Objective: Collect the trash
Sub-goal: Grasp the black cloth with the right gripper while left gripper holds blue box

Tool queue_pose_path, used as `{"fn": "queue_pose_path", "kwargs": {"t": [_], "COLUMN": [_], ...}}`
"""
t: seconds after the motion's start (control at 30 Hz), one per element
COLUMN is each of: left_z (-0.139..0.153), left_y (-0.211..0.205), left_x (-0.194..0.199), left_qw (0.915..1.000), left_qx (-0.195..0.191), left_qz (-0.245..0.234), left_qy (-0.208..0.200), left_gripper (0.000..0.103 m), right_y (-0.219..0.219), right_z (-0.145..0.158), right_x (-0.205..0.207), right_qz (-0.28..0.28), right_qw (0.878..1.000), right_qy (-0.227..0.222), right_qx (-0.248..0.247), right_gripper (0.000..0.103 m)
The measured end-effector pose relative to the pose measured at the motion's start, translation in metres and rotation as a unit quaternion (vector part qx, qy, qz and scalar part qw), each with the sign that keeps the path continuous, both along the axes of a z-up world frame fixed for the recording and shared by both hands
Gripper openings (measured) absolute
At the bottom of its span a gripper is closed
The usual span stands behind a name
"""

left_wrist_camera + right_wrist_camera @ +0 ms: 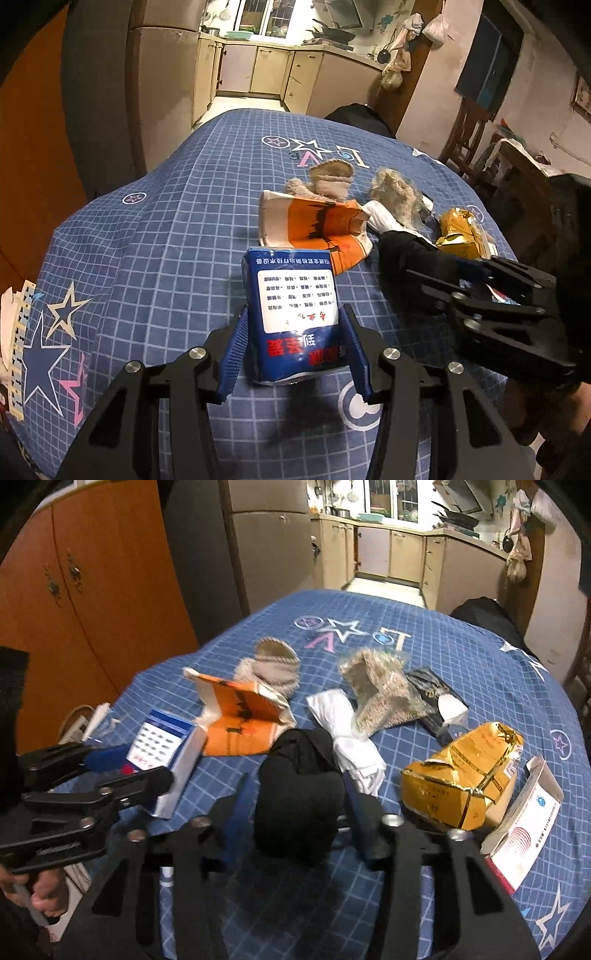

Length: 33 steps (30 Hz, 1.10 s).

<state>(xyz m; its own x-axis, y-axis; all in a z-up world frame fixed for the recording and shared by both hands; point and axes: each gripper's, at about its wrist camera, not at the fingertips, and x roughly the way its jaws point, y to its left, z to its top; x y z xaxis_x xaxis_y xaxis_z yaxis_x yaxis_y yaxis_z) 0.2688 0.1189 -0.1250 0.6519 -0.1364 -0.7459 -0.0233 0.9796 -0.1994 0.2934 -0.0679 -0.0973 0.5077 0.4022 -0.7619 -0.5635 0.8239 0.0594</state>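
A blue-and-white printed packet [295, 306] stands upright between the blue ribbed fingers [232, 350] of my left gripper [293, 321], which is shut on its sides. The right wrist view shows the same packet [159, 734] and left gripper [136, 766] at the left. A black bundled cloth [299, 801] sits between the fingers of my right gripper [295, 786], which is shut on it. In the left wrist view that black cloth [410, 262] hangs at the tip of the right gripper [436, 273].
On the blue checked tablecloth [443, 627] lie an orange-and-white carton [240, 720], a white cloth [351, 738], a crumpled gold wrapper [461, 779], a white-and-red box [524, 827], a black packet [436, 694], a fuzzy item in clear plastic [380, 690] and a grey sock [269, 664].
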Motion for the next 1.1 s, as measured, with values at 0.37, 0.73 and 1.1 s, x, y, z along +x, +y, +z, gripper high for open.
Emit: {"fn": "queue_pose_path", "kwargs": {"t": [0.37, 0.73, 1.1], "left_z": [0.028, 0.067, 0.110], "left_y": [-0.027, -0.052, -0.125], "left_x": [-0.022, -0.033, -0.026], "left_qw": [0.9980, 0.9952, 0.9887], "left_qx": [0.029, 0.030, 0.036], "left_qz": [0.003, -0.008, -0.067], "left_qy": [-0.056, -0.093, -0.129], "left_gripper": [0.048, 0.048, 0.048], "right_y": [-0.028, -0.066, -0.144], "right_z": [0.040, 0.079, 0.117], "right_x": [-0.044, -0.067, -0.084], "right_qz": [-0.046, -0.081, -0.145], "right_qw": [0.995, 0.989, 0.978], "right_qy": [-0.077, -0.113, -0.138], "right_qx": [0.034, 0.054, 0.063], "right_gripper": [0.035, 0.035, 0.035]}}
